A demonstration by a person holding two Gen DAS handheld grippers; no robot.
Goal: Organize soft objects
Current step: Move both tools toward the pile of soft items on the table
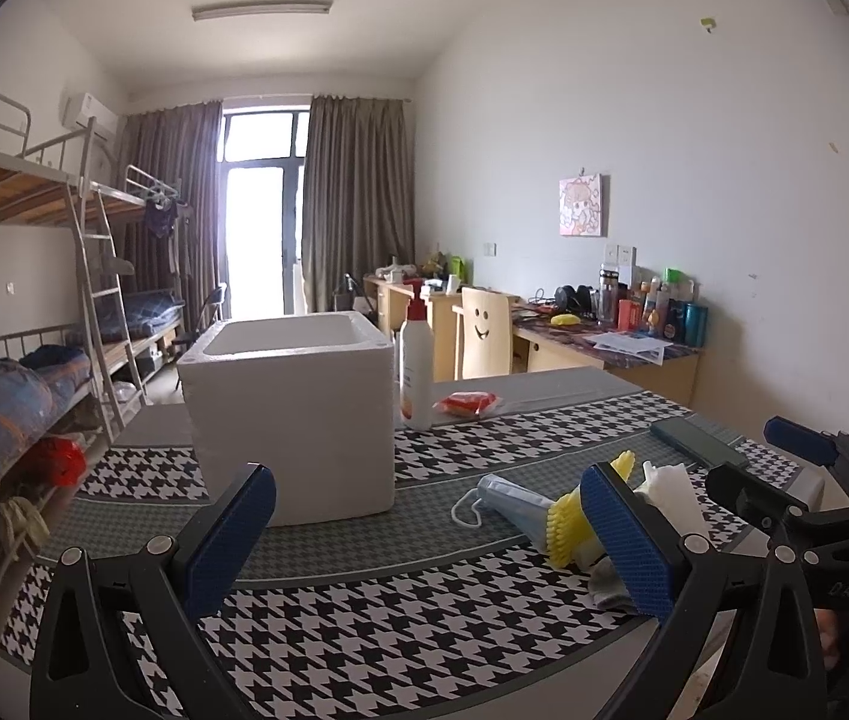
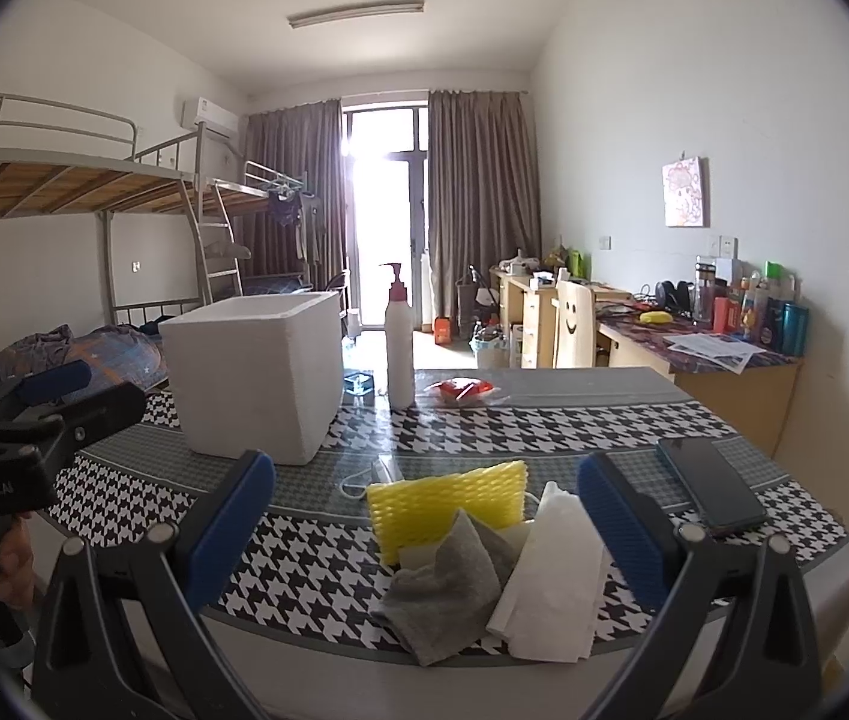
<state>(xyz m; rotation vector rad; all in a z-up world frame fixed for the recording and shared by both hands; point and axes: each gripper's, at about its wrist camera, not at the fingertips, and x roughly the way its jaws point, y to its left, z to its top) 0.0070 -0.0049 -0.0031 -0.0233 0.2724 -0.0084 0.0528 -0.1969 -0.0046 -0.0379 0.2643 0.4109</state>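
My right gripper (image 2: 424, 531) and left gripper (image 1: 424, 531) both hang spread wide, holding nothing. The soft pile lies at the table's near edge: yellow foam net (image 2: 448, 498), grey cloth (image 2: 454, 594), white tissue (image 2: 556, 582). All look light, limp and crushable, so I judge a pinch on the cloth's raised fold best, before the white foam box (image 2: 256, 378).

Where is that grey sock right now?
In the right wrist view the grey sock lies at the table's near edge, between the hand-held gripper's open fingers, in front of the yellow foam net and left of the white tissue.
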